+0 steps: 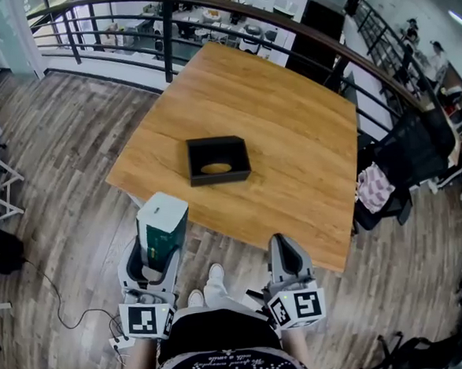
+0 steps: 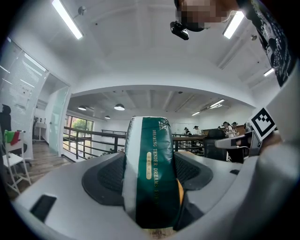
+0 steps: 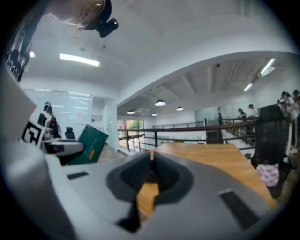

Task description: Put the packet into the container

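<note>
Left gripper view reads "TENDER DREAMS" down the green-and-white packet, pinched upright between the jaws of the left gripper. Both grippers are held low, well apart from the black container on the person's side. The right gripper has its jaws pressed together, holding nothing.

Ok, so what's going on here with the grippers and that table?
A person stands by a wooden table, a gripper in each hand. The left gripper is shut on an upright green-and-white packet, held near the table's edge. The right gripper is shut and empty. The black container sits on the table; the packet isn't in it yet.
</note>
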